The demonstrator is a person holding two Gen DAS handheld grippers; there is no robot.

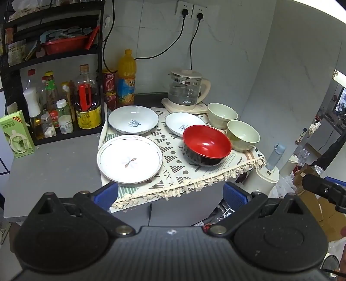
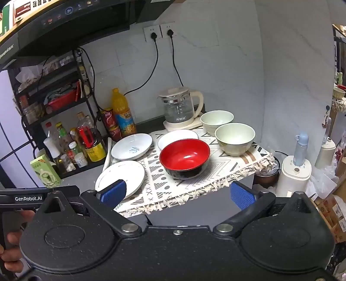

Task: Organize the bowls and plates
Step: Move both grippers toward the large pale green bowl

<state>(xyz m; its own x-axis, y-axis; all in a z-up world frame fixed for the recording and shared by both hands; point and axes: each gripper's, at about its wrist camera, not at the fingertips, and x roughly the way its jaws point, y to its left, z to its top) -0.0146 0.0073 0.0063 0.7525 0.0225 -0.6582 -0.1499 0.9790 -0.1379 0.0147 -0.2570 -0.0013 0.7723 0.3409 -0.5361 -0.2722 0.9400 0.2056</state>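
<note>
- Right now I see a crowded worktop [image 1: 54, 164]: a black rack [image 1: 13, 71] of sauce bottles stands at the left, with an orange juice bottle [image 1: 127, 77] and red cans [image 1: 108, 81] beside it.
- At the back sits a glass kettle [image 1: 185, 90], close behind the crockery, its cord running up to the wall sockets [image 1: 190, 9].
- All the dishes rest on a patterned cloth [image 1: 173, 170] with a fringed front edge.
- On it I count three white plates: the big flat plate [image 1: 129, 160] nearest me, a deeper plate [image 1: 133, 119] behind it, and a smaller plate [image 1: 183, 124] partly hidden by the red bowl [image 1: 206, 146].
- Two pale green bowls [image 1: 243, 135] stand at the right, almost touching, just beside the red bowl.
- My left gripper [image 1: 170, 194] hangs wide open and empty, short of the cloth's fringe, the big plate just ahead of its left finger.
- My right gripper [image 2: 177, 193] is likewise spread wide, holding nothing; the red bowl lies straight ahead between its fingers, well apart from them.
</note>
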